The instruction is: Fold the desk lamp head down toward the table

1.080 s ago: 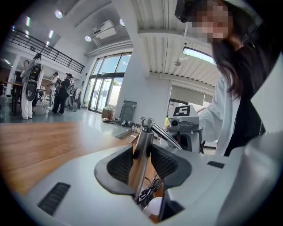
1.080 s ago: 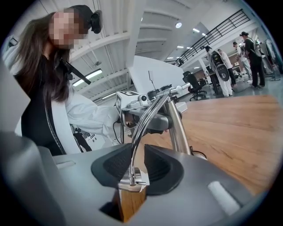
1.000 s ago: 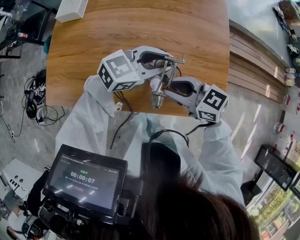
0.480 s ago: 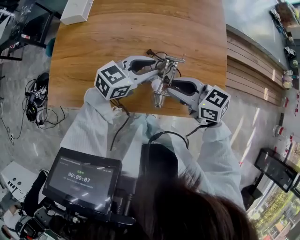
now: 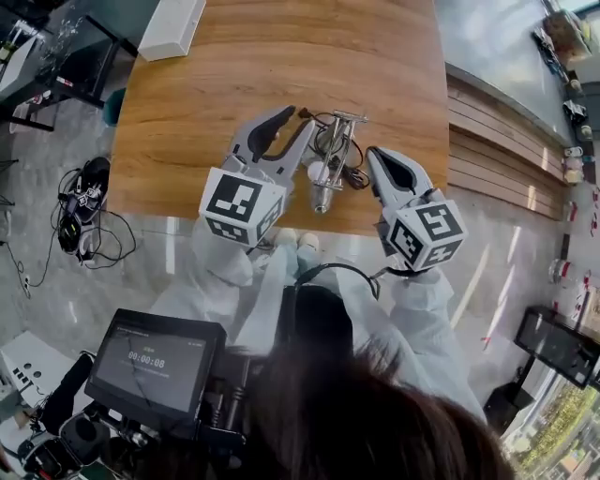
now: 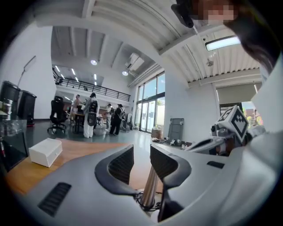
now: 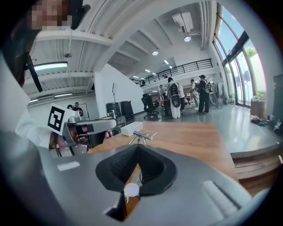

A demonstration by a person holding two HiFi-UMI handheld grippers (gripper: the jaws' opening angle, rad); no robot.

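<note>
A chrome desk lamp (image 5: 330,155) stands near the front edge of the wooden table (image 5: 234,66), with a black cable (image 5: 354,176) coiled at its foot. My left gripper (image 5: 292,120) is just left of it, open and empty. In the left gripper view the lamp's chrome stem (image 6: 150,190) shows low beyond the left gripper (image 6: 142,161). My right gripper (image 5: 373,153) is just right of the lamp, shut on nothing. The right gripper view has the right gripper (image 7: 137,148) closed, with the lamp's top joint (image 7: 142,136) past it.
A white box (image 5: 171,28) lies at the table's far left corner, also the white box (image 6: 45,151) in the left gripper view. Cables (image 5: 80,202) lie on the floor at left. A recorder screen (image 5: 155,361) sits below me. Several people stand far across the hall (image 7: 185,95).
Both grippers have drawn back from the lamp toward the table's front edge and tilted upward. The right gripper's jaws have closed. The lamp stands free.
</note>
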